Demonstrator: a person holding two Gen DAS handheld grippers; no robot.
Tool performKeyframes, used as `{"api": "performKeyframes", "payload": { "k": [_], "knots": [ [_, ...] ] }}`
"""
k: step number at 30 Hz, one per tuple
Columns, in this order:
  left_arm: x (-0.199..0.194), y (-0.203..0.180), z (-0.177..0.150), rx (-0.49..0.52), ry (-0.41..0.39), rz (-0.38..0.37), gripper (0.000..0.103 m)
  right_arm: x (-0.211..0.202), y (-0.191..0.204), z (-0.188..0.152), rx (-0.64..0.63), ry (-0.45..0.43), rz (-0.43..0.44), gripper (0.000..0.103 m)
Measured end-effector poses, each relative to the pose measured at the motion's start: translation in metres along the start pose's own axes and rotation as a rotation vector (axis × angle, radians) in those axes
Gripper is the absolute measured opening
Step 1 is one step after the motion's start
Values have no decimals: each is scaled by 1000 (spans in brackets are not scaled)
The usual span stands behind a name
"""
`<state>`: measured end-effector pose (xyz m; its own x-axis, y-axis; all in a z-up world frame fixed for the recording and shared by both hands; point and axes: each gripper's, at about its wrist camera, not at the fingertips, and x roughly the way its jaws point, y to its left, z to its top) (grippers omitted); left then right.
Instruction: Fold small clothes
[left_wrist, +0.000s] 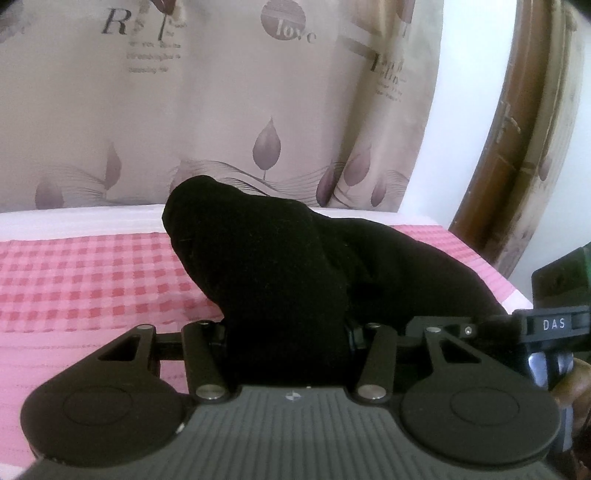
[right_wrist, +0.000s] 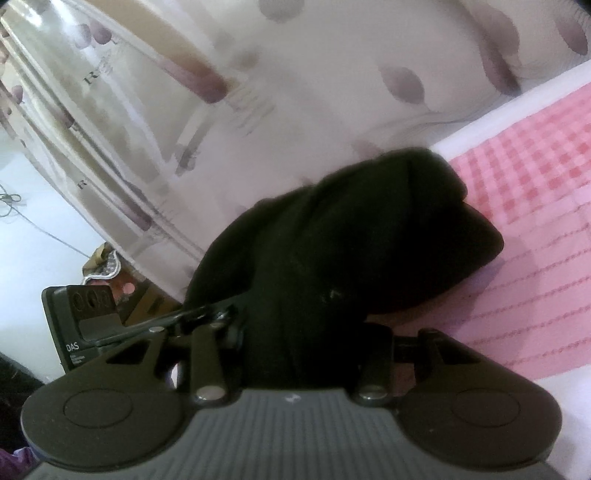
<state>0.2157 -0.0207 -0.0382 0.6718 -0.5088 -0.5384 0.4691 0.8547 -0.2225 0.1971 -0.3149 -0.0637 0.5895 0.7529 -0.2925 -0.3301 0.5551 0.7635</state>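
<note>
Here each gripper clamps the black garment, stretched lengthwise between them.

The black cloth garment is bunched between the fingers of the left gripper and of the right gripper. The rest of it hangs down to the pink checked bed cover. Behind the bed hangs the beige leaf-printed curtain. In the left wrist view, a brown wooden door stands to the right of the curtain.
</note>
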Motion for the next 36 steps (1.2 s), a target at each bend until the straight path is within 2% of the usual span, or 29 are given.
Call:
{"api": "performKeyframes", "payload": {
  "k": [19, 36],
  "knots": [
    [-70, 5, -37, -19, -9, 20, 51, -8, 49, -54, -4, 20, 45, 43],
    [-82, 8, -66, -14, 4, 38, 51, -5, 47, -85, 43, 22, 48, 43]
  ]
}}
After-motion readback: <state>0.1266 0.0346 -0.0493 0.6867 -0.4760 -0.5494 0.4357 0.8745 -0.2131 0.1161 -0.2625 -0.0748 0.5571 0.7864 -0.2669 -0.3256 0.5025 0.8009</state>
